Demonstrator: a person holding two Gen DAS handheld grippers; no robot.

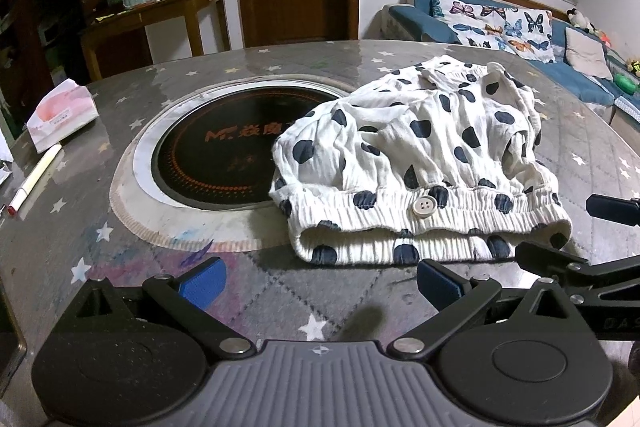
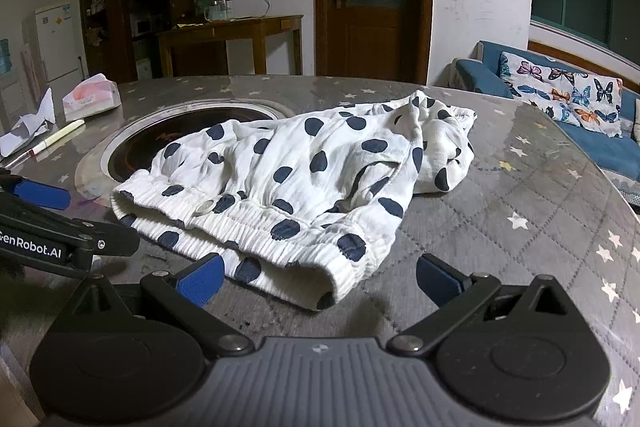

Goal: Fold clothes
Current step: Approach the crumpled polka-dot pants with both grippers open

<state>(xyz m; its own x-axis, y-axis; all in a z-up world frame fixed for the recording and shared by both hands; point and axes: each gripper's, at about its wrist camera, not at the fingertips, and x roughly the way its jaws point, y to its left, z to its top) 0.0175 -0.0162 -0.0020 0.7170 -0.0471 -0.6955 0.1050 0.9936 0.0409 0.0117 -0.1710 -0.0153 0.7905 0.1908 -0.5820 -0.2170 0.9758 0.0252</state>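
White shorts with dark blue dots [image 1: 420, 151] lie bunched on the round table, elastic waistband and a pale button [image 1: 425, 206] facing me. My left gripper [image 1: 320, 281] stands open just short of the waistband's left end, nothing between its blue pads. In the right wrist view the same shorts [image 2: 288, 179] lie ahead, and my right gripper [image 2: 320, 279] is open with the waistband's right corner reaching between its fingers, untouched. The right gripper's black fingers show at the edge of the left view [image 1: 600, 227]; the left gripper shows at the left of the right view [image 2: 44, 211].
A black induction hob [image 1: 224, 147] is set into the table [image 1: 100, 259], partly under the shorts. A tissue pack [image 1: 62, 115] and a pen [image 1: 34, 179] lie at the left; crumpled paper [image 2: 28, 127] lies further left. A blue sofa [image 2: 580, 115] stands beyond the right edge.
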